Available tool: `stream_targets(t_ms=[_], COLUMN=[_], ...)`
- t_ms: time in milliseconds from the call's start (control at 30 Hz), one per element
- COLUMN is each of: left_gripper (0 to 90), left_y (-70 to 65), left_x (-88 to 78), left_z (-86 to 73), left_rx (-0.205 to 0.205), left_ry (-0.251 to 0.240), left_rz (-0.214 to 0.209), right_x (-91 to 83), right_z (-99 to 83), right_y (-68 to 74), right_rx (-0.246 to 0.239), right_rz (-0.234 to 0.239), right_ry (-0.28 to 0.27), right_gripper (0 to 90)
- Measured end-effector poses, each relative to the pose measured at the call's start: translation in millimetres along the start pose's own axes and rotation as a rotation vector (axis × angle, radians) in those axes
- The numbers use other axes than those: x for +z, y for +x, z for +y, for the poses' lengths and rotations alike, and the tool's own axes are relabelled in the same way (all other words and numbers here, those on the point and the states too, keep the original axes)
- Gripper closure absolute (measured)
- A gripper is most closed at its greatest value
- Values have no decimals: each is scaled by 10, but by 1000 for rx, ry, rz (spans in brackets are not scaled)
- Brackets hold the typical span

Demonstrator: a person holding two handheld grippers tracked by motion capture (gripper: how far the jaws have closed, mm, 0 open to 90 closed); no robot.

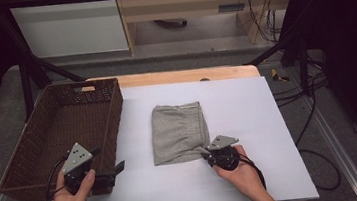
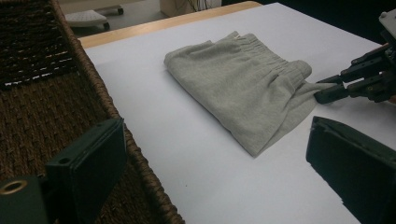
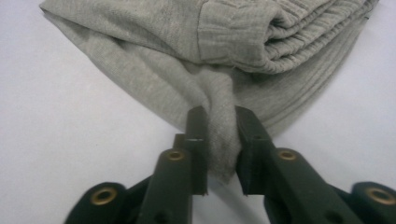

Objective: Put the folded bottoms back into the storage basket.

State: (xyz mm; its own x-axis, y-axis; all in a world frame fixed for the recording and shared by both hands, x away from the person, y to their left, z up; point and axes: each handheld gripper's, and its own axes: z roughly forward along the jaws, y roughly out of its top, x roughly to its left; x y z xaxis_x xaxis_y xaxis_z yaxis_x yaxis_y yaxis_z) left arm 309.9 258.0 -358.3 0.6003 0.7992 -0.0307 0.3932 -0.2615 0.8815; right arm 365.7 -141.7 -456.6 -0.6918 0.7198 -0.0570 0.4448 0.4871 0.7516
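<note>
- Right now my right gripper (image 3: 218,140) has its two black jaws pinched on a fold of the grey folded garment (image 1: 179,132) at its near right corner — the cloth bunches up between the pads, and the jaws stand only as far apart as that fold is thick.
- That garment lies on the white sheet (image 1: 248,113) covering the table, roughly at its middle, with the ribbed waistband toward the far edge.
- From the left gripper view, the right gripper (image 2: 336,91) reaches the cloth's corner from the right, low over the sheet, and the garment (image 2: 243,88) is drawn out into a small point there.
- My left gripper (image 2: 210,172) is wide open with nothing between the jaws; one jaw hangs over the basket's rim, the other over bare sheet.
- On the left of the table sits the brown wicker basket (image 1: 35,145), its right wall beside the garment but apart from it.
- My left hand (image 1: 71,197) holds its gripper at the basket's near right corner — whether it touches the wicker I can't quite tell.
- My right hand (image 1: 239,172) wraps its gripper just near of the garment.
</note>
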Motion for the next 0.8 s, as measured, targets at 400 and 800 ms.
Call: stream_targets(t_ms=[400,800], left_gripper=[54,53], left_y=[-3,-25], left_x=[-22,-34], left_z=[2,14], left_rx=[1,3], left_ry=[-4,-3], left_rz=[-2,-8], right_x=[-106,-442], right_z=[-70,-248], right_y=[-12,103], right_rx=[43,31], right_rz=[71,114], right_ry=[-2,42], right_gripper=[842,840])
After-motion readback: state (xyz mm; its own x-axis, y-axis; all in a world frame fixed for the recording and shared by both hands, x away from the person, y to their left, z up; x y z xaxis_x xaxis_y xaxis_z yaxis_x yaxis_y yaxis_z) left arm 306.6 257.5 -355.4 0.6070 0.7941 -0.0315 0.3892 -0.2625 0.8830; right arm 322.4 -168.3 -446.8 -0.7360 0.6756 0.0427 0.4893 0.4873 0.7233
